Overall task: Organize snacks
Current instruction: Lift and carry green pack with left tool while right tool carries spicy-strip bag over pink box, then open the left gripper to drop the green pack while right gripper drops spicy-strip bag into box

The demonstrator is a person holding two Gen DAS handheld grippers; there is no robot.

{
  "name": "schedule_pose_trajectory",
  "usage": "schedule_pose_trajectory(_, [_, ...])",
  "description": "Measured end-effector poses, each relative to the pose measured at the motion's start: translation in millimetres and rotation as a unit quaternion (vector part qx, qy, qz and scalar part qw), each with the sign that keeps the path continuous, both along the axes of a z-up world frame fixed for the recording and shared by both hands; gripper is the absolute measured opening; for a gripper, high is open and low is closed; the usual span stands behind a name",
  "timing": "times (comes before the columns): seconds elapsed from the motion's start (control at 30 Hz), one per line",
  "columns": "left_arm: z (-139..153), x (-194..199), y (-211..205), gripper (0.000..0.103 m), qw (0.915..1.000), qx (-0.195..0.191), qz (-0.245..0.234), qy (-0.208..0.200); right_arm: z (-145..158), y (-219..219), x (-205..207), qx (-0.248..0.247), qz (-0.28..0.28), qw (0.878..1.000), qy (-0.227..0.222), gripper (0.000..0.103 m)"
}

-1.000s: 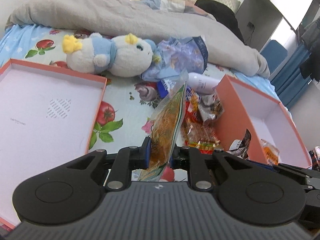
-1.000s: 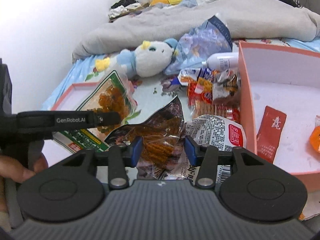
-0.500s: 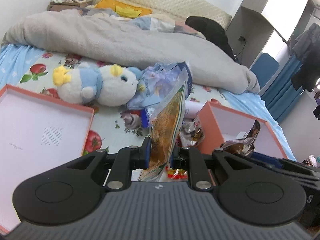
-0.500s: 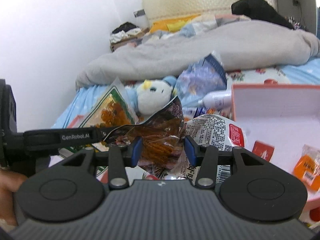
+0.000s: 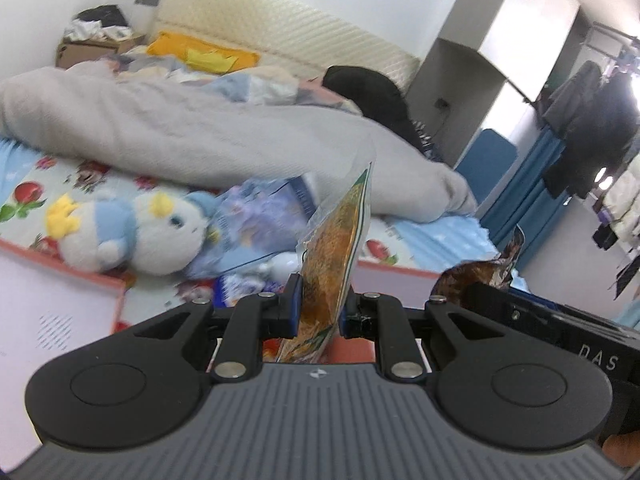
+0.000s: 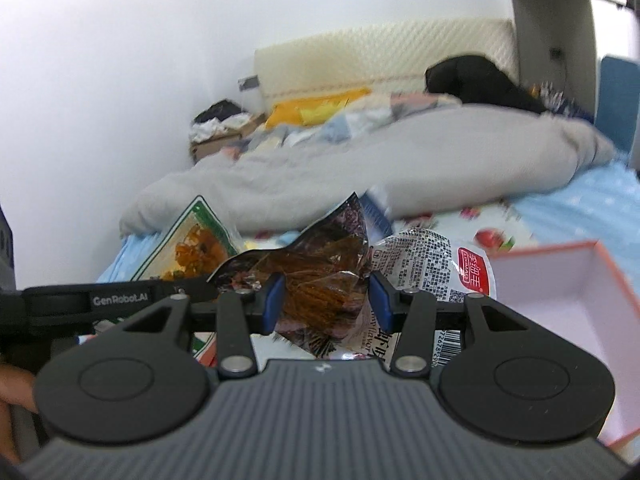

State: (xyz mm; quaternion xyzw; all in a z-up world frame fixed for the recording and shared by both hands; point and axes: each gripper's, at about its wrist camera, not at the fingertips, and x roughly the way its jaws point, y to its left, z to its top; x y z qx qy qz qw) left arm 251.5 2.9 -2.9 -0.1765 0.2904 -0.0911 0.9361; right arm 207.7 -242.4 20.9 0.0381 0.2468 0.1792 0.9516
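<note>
Both wrist views low, facing bed [image 5: 168, 128].

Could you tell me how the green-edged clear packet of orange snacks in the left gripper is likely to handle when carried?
The green-edged clear plastic packet, clamped near its bottom by the left gripper, stands fairly upright, so probably light and semi-stiff. Its thin film top looks likely to flop or slip if swung.

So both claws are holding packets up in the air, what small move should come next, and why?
Probably lower the right claw, shut on the dark snack packet, toward the open pink box at its right and release there. The left claw grips the orange snack packet, and neither is boxed yet.
</note>
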Motion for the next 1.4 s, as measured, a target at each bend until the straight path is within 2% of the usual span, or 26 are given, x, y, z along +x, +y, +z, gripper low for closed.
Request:
schedule_pose_trajectory(0.23, [18.2, 19.8, -45.9, 0.02, 0.9987, -0.021, -0.041, -0.019, 26.8, -34.8, 5.0, -0.029, -0.034, 0.999, -0.026, 0.049])
schedule_pose_trajectory(0.43, [12.1, 36.9, -100.6, 0.02, 0.9955, -0.034, -0.088, -0.007, 26.9, -77.5, 10.3, -0.049, -0.075, 0.996, -0.021, 0.049])
schedule_pose_trajectory(0.6, [-11.2, 47.1, -148.0, 0.02, 0.992, -0.022, -0.122, 0.024, 6.5, -112.4, 22.6, -0.052, -0.116, 0.992, 0.009, 0.049])
schedule_pose_trajectory(0.77, [-42.0, 55.4, -185.6, 0.02, 0.9875, -0.007, -0.144, 0.063, -31.9, -143.0, 33.5, -0.045, -0.132, 0.988, 0.068, 0.049])
schedule_pose_trajectory(1.07, [-106.1, 73.6, -215.9, 0.02, 0.9763, 0.02, -0.163, 0.141, -95.4, -165.9, 45.7, -0.039, -0.14, 0.977, 0.156, 0.049])
schedule_pose_trajectory(1.27, [-117.4, 78.5, -220.3, 0.02, 0.9724, 0.029, -0.169, 0.158, -109.7, -173.4, 49.0, -0.031, -0.144, 0.974, 0.17, 0.05])
schedule_pose_trajectory(1.4, [-110.5, 76.6, -218.6, 0.022, 0.9749, 0.032, -0.172, 0.138, -110.5, -177.8, 46.6, -0.019, -0.147, 0.974, 0.168, 0.05])
